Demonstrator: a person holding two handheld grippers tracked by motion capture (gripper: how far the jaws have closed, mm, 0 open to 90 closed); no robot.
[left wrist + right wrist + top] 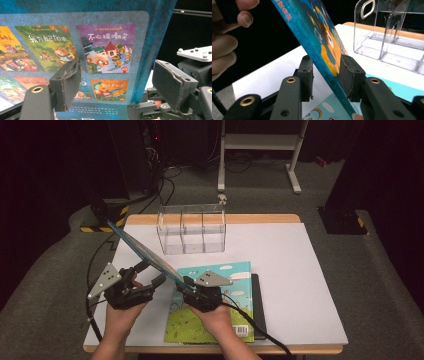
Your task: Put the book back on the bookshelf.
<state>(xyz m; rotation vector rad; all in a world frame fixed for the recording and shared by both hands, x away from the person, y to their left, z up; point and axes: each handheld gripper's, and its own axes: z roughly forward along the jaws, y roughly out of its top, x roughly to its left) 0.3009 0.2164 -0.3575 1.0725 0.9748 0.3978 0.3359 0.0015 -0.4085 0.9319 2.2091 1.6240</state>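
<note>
High view: blue book (145, 252) tilted in air, near-left of clear organizer (192, 227). R gripper (187, 284) clamps its low corner. L gripper (150, 272) beside it, jaws apart, gripping nothing.

Count: 2 books (2nd, flat book (235, 305), lies nearer than organizer), 1 dark slab (257, 300) under it, 1 organizer w/ 3 bays, 2 grippers.

L gripper view: back cover fills bkgd, pads wide apart.

R gripper view: pads pinch the book near its edge. Risk: corner-only grip, so book may pivot or slip onto flat book.
</note>
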